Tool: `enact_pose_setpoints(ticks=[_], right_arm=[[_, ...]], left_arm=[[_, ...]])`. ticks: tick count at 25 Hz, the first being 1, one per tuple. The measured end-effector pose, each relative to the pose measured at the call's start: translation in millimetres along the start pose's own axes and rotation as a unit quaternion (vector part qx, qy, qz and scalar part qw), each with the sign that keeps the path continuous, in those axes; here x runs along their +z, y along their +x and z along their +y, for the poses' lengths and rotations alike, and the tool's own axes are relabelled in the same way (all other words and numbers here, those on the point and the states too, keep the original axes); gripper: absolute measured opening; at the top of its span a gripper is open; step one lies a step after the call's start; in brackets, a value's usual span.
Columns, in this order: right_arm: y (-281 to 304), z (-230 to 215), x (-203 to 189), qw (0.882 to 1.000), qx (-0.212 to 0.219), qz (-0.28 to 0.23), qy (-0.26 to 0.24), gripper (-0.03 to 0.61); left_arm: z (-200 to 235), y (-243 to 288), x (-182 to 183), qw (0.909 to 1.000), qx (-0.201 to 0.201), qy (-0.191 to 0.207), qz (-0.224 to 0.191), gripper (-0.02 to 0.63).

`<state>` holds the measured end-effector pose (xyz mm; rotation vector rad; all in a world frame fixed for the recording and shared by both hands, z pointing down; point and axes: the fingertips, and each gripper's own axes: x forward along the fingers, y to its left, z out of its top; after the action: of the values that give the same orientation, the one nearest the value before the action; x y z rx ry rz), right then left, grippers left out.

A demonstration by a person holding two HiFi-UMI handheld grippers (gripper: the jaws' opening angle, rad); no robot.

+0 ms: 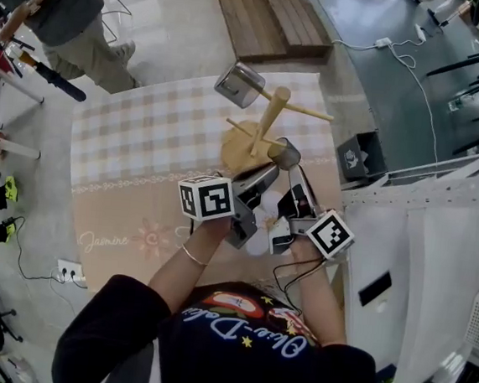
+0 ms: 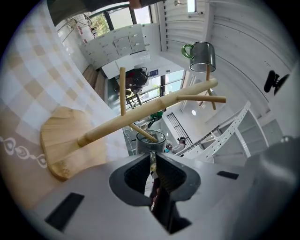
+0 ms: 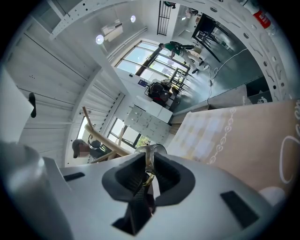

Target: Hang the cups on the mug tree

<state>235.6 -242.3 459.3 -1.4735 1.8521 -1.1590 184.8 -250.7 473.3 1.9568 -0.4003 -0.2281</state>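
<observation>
A beige-and-white checked cloth (image 1: 144, 127) covers the floor, and on it stands a light wooden mug tree with a round base (image 1: 270, 118). A steel cup with a green handle (image 1: 240, 84) hangs from one of the upper pegs, clear of both grippers. Below it, the left gripper (image 1: 264, 179) reaches toward the tree. In the left gripper view its fingers are almost together, with only a thin slit between them, and they nip the thin rim of a second grey metal cup (image 2: 151, 139). This cup sits low against the tree, just beside the trunk, and the tip of a lower peg is at its mouth. To the right, the right gripper (image 1: 294, 182) meets the same cup (image 1: 284, 154) from the other side. Its fingers are also narrowed, pinching a thin curved metal edge (image 3: 149, 161).
</observation>
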Motion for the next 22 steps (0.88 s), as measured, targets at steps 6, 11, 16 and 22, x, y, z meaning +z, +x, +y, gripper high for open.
enact_pose_setpoints(ticks=[6,11,16,22], right_arm=[[4.0,7.3,-6.3,1.0,0.0,0.001,-0.002,0.063],[6.4,7.6,-2.6,1.0,0.002,0.004,-0.012,0.063],[7.0,3.7,-2.6,1.0,-0.01,0.007,-0.007,0.063],[10.0,8.7,-2.0,1.0,-0.008,0.019,-0.022,0.061]], left_arm=[[2.6,-8.3,3.7,1.0,0.0,-0.004,-0.002,0.046],[3.3,-4.6,4.6,0.9999,-0.006,-0.01,-0.007,0.046],[5.2,-2.5,6.5,0.9999,-0.007,-0.011,-0.011,0.046],[6.2,-3.1,5.5,0.9998,-0.014,-0.014,-0.009,0.046]])
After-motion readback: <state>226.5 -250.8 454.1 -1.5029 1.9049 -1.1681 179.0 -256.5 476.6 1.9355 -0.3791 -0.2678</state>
